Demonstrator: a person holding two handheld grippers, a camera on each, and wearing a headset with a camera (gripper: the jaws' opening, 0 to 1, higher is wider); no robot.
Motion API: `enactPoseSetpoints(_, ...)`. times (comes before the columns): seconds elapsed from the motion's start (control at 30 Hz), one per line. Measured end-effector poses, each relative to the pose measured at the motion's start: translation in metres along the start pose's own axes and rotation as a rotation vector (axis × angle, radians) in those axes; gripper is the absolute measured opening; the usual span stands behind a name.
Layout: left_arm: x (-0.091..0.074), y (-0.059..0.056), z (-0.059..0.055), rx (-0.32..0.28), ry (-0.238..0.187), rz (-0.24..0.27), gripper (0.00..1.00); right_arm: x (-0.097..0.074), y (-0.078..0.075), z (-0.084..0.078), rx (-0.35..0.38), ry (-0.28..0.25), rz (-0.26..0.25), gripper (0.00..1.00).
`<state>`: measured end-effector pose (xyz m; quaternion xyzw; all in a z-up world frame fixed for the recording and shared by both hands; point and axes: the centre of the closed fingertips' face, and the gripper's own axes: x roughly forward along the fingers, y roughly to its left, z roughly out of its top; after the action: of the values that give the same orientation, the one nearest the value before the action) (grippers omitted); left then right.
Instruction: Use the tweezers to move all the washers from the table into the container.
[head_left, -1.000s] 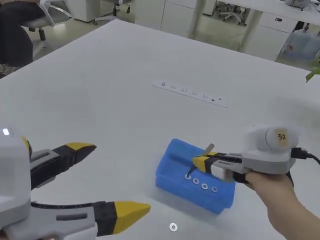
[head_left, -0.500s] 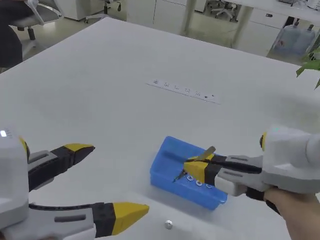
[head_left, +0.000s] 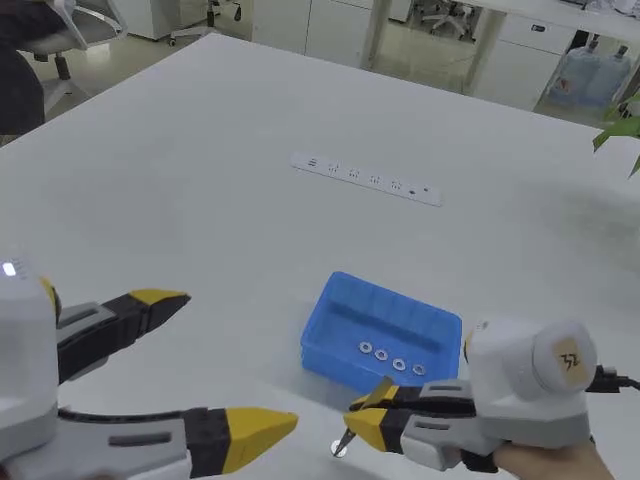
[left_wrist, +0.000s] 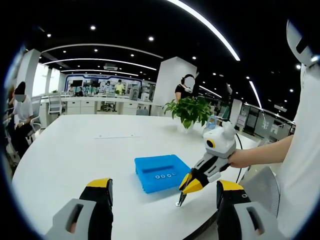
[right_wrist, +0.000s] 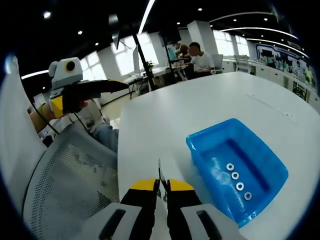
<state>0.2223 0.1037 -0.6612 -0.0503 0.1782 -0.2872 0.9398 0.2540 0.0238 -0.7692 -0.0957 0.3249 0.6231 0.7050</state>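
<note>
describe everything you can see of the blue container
The blue container is a shallow, open rectangular tray that looks like plastic, with low walls and rounded corners. It sits flat on the white table, at an angle to the head view. Four washers lie in a row on its floor near the front wall. The right gripper, shut on the tweezers, is in front of it, not touching.

Your left hand-held gripper (head_left: 240, 358) is low on the left side of the head view, jaws spread wide apart, yellow tips aimed forward and to the right. Your right hand-held gripper (head_left: 366, 420) is low on the right and points left, its jaws pinched together on the tweezers (head_left: 343, 441), whose tips slant downward. Your right hand (head_left: 545, 465) wraps the gripper's rear, and the left gripper view shows that forearm extended.
</note>
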Motion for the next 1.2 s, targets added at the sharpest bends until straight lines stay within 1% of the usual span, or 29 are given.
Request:
enactPoseSetpoints(0.13,0.001,-0.001,0.000,0.004,0.004,-0.002,0.87,0.000,-0.002,-0.001,-0.020,0.009,-0.004,0.03)
enactPoseSetpoints(0.23,0.002,-0.002,0.000,0.006,0.003,-0.007,0.87,0.002,0.000,-0.004,-0.037,0.032,0.000,0.03)
enactPoseSetpoints(0.27,0.003,-0.003,0.001,0.005,0.003,-0.009,0.87,0.002,0.001,-0.003,-0.039,0.023,0.003,0.03)
enactPoseSetpoints(0.3,0.003,-0.003,0.001,0.005,0.003,-0.009,0.87,0.003,0.002,-0.004,-0.041,0.032,0.003,0.03)
enactPoseSetpoints(0.37,0.003,-0.003,0.001,0.006,0.003,-0.010,0.87,0.003,0.003,-0.004,-0.051,0.032,0.003,0.03)
enactPoseSetpoints(0.47,0.004,-0.004,0.001,0.007,0.004,-0.014,0.87,0.005,0.008,-0.003,-0.104,0.041,0.010,0.03)
enactPoseSetpoints(0.53,0.004,-0.005,0.001,0.010,0.007,-0.016,0.87,0.005,0.008,-0.003,-0.116,0.046,0.009,0.03)
enactPoseSetpoints(0.6,0.005,-0.005,0.002,0.011,0.006,-0.018,0.87,0.005,0.006,-0.003,-0.120,0.045,-0.002,0.02)
enactPoseSetpoints(0.67,0.005,-0.006,0.003,0.012,0.005,-0.021,0.87,0.005,0.004,-0.003,-0.109,0.042,-0.013,0.02)
enactPoseSetpoints(0.73,0.005,-0.006,0.003,0.012,0.006,-0.021,0.87,0.003,0.003,-0.001,-0.118,0.036,-0.026,0.02)
enactPoseSetpoints(0.77,0.005,-0.006,0.003,0.014,0.006,-0.022,0.87,0.000,0.004,0.002,-0.112,0.023,-0.025,0.02)
enactPoseSetpoints(0.8,0.005,-0.006,0.004,0.016,0.005,-0.022,0.87,-0.001,0.006,0.006,-0.095,0.003,-0.012,0.02)
enactPoseSetpoints(0.83,0.005,-0.006,0.004,0.015,0.005,-0.022,0.87,-0.003,0.009,0.014,-0.065,-0.037,0.010,0.02)
enactPoseSetpoints(0.87,0.005,-0.006,0.004,0.013,0.004,-0.022,0.87,-0.005,0.009,0.018,-0.053,-0.054,0.013,0.02)
enactPoseSetpoints(1.03,0.004,-0.005,0.003,0.011,0.003,-0.016,0.87,-0.017,0.003,0.033,-0.039,-0.096,0.004,0.02)
enactPoseSetpoints(1.2,0.002,-0.003,0.001,0.008,0.005,-0.007,0.87,-0.028,-0.007,0.053,-0.027,-0.156,-0.008,0.02)
